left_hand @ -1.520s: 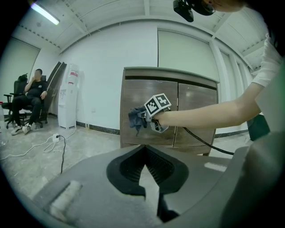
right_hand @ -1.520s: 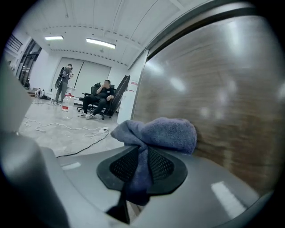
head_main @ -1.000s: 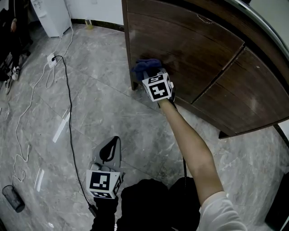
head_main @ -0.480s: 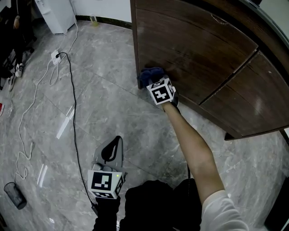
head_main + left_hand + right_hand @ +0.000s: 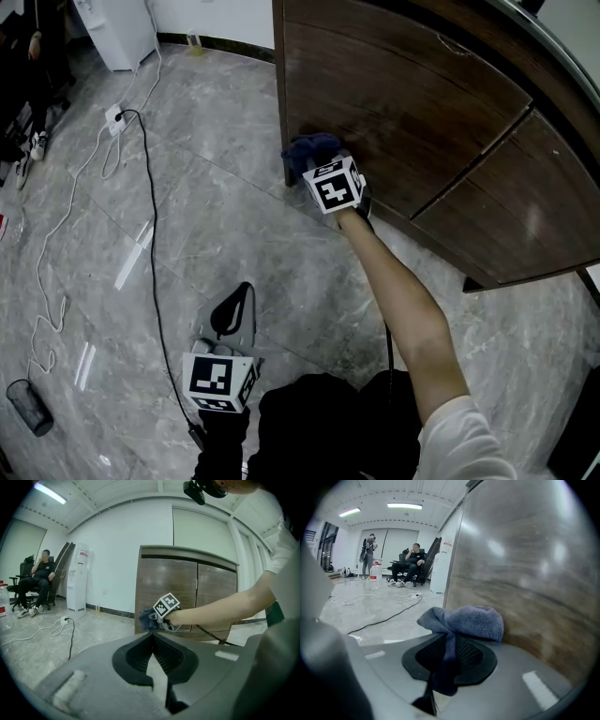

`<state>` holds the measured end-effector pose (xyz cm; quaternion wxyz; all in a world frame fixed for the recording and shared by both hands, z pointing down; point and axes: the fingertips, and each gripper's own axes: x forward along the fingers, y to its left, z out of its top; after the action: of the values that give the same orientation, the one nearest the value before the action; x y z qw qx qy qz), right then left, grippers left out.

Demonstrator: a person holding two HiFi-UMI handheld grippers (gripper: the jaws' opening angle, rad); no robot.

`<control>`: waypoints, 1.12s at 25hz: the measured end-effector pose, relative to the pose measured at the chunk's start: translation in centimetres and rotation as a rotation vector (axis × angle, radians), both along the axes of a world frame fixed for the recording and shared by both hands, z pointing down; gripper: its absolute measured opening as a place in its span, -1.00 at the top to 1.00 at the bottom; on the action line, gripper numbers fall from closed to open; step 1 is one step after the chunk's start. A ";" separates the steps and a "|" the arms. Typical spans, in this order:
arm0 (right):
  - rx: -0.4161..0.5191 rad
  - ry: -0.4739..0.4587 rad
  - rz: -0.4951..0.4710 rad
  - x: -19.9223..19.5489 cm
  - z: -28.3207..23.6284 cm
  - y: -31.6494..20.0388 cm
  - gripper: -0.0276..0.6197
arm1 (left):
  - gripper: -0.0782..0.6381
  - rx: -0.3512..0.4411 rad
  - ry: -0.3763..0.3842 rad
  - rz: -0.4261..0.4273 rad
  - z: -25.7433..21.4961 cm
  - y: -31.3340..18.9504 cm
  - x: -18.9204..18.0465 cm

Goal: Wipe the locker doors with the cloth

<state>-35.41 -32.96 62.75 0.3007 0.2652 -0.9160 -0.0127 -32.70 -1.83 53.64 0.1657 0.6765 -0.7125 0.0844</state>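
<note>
The blue cloth [image 5: 473, 620] is pinched by a bunched fold in the right gripper [image 5: 449, 641], jaws clamped on it. It's pushed up against the dark wood locker door [image 5: 403, 103] near the door's lower left corner, upper middle of the head view. The left gripper [image 5: 152, 637] is parked bottom centre over the marble floor [image 5: 216, 216], jaws pressed together, nothing in them.
</note>
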 end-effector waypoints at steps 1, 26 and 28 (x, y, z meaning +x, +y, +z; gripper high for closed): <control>0.011 -0.012 0.000 -0.1 -1.0 0.0 0.70 | 0.78 0.001 0.001 0.002 0.0 0.0 0.1; 0.283 -0.310 -0.013 -2.7 -30.2 -1.2 0.70 | 0.78 0.043 0.000 0.014 -2.7 -0.2 1.0; 0.295 -0.322 -0.017 -3.0 -31.7 -1.2 0.70 | 0.78 0.045 0.000 0.013 -2.8 -0.2 1.0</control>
<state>-38.41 -34.18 31.09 0.1083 0.2972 -0.9426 -0.1068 -31.73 -2.07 50.88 0.1498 0.6847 -0.7099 0.0692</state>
